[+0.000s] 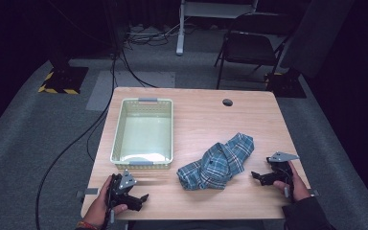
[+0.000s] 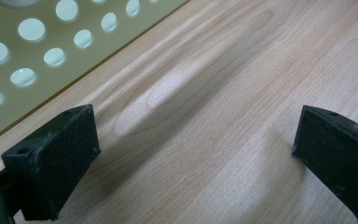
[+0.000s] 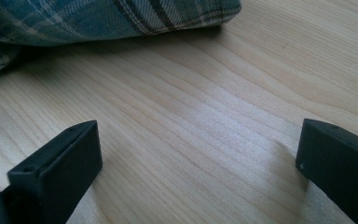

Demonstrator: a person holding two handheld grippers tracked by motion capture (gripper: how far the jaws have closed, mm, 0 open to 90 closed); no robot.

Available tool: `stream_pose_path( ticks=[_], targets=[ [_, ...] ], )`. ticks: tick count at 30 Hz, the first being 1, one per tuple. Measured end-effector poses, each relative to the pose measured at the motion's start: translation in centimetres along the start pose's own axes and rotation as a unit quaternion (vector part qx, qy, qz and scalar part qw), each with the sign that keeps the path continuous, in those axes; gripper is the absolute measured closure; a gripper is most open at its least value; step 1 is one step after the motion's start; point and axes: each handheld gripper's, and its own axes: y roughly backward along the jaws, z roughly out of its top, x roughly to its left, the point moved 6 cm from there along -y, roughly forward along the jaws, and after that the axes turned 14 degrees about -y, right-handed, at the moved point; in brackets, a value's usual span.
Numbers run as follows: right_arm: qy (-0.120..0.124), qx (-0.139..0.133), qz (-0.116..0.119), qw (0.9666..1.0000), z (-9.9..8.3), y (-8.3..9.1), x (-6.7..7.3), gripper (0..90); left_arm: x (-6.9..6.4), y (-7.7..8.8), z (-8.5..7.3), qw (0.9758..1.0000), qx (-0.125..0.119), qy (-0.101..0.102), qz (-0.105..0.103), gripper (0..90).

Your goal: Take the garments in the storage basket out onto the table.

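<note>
On table centre, plaid cloth (image 1: 218, 163) — grippers apart, empty

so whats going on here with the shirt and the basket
A person sits at a wooden table with a gripper in each hand. A crumpled blue plaid cloth lies between them, and a pale green basket stands beside it, with nothing inside. The left gripper rests near the basket's near wall; the right gripper points at the cloth. Both have their jaws wide apart over bare wood, holding nothing. The cloth is untouched.
</note>
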Motion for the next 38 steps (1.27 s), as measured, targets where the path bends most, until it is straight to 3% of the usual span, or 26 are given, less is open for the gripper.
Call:
stream_pose_path(
  ticks=[38],
  targets=[
    [0.001, 0.000, 0.001, 1.0000, 0.00, 0.00, -0.01, 0.1, 0.13, -0.05, 0.03, 1.0000, 0.002, 0.007, 0.005, 0.0]
  ],
)
